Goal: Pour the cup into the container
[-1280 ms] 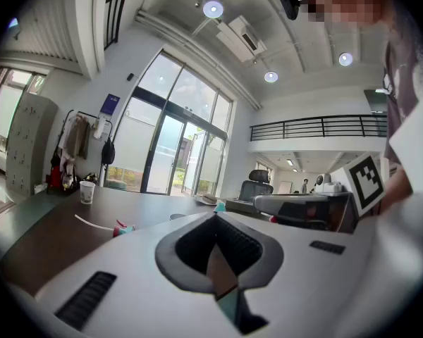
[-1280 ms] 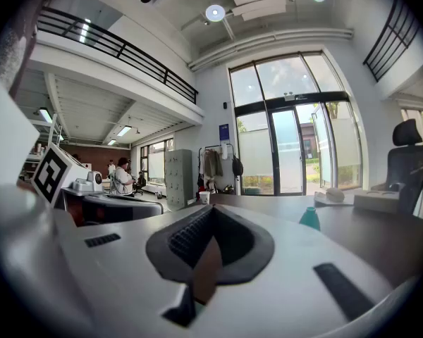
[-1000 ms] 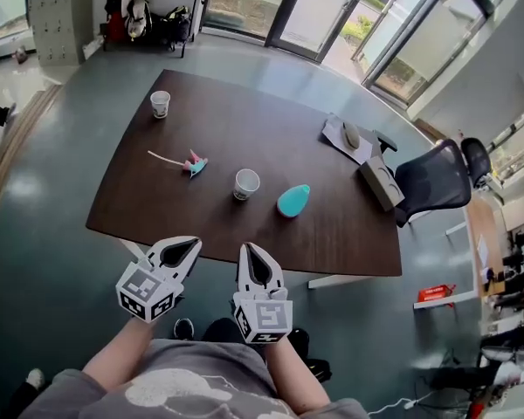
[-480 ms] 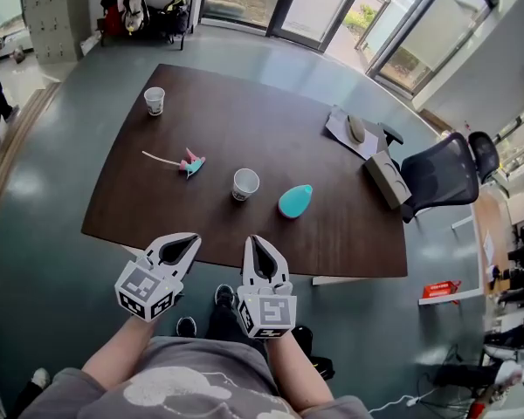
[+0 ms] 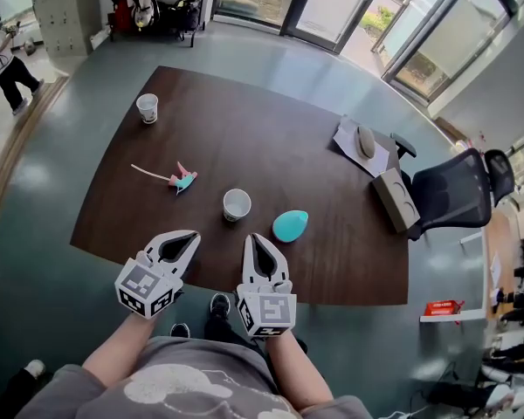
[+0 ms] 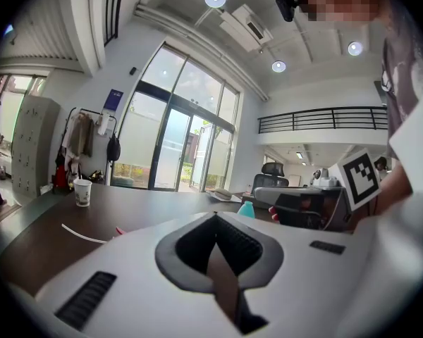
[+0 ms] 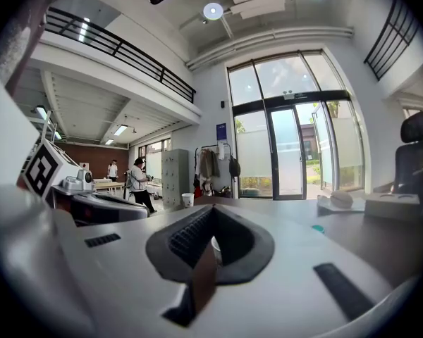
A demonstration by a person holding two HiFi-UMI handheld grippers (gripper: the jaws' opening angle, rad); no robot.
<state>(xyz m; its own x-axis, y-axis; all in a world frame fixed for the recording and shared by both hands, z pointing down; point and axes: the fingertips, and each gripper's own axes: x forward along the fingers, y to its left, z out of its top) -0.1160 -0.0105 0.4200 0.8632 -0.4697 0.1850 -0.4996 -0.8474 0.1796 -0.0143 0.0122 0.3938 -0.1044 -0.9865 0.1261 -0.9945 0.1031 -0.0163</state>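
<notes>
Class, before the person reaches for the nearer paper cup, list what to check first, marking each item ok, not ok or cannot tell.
1. The nearer cup stands upright on the table: ok.
2. The teal container sits beside that cup, apart from it: ok.
3. The right gripper is open to take the cup: not ok, its jaws are together.
4. The left gripper is empty: ok, jaws together on nothing.
5. There is something in the cup to pour: cannot tell.

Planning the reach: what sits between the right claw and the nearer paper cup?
Nothing: the head view shows only bare table between the right claw and that cup.
</notes>
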